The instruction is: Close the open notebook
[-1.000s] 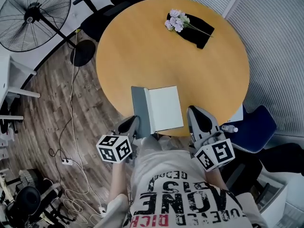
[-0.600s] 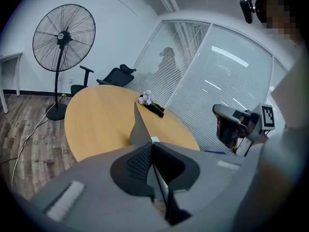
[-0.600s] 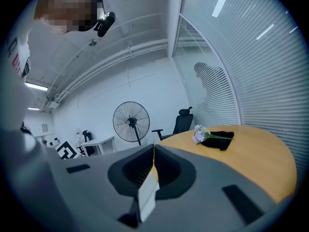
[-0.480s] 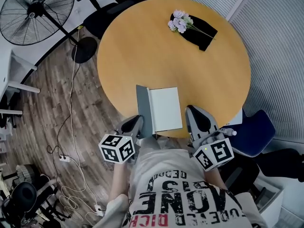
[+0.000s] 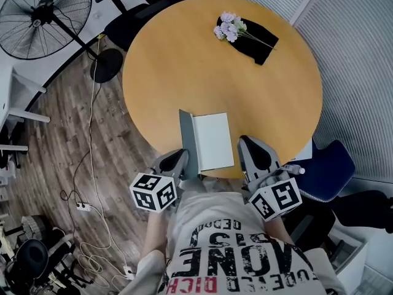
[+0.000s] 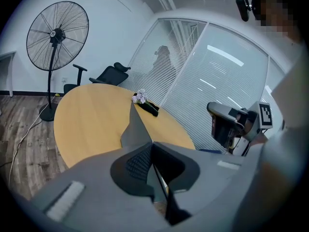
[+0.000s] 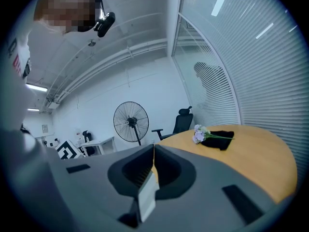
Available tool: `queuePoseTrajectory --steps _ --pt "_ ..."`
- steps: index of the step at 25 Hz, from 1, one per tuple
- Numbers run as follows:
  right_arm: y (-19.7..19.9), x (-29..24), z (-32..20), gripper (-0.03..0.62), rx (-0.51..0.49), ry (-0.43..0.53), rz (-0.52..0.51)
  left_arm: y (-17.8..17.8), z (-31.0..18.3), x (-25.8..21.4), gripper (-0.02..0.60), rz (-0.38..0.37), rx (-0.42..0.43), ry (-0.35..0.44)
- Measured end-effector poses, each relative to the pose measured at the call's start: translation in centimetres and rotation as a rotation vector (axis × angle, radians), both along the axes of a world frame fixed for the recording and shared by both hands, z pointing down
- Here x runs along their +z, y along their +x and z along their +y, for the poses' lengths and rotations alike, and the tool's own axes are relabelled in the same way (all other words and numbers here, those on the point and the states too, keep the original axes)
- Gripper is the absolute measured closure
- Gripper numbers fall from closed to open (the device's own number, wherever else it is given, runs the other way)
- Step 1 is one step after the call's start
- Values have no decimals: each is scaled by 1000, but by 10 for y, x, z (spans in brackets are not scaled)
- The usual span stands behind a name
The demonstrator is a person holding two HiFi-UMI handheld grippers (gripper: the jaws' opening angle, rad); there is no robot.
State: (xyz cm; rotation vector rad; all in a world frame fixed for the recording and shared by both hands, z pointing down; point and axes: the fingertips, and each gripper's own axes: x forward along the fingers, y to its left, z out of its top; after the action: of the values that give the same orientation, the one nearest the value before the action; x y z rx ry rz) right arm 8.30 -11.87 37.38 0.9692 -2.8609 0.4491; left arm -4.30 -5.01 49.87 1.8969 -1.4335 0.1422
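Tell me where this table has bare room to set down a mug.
Bare: the left half of the table, and the middle between the notebook and the flowers on black cloth. Crowded: the near edge, with the left gripper and right gripper at the notebook.

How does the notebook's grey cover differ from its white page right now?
The grey cover is tilted up off the table; the white page lies flat on it. The left gripper pinches the cover, not the page. Both join at one spine.
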Motion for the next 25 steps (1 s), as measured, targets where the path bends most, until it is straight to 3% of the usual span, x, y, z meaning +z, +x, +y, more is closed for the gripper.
queuePoseTrajectory --steps 25 --pt "10 3 -10 582 29 -9 7 25 -15 0 563 6 55 7"
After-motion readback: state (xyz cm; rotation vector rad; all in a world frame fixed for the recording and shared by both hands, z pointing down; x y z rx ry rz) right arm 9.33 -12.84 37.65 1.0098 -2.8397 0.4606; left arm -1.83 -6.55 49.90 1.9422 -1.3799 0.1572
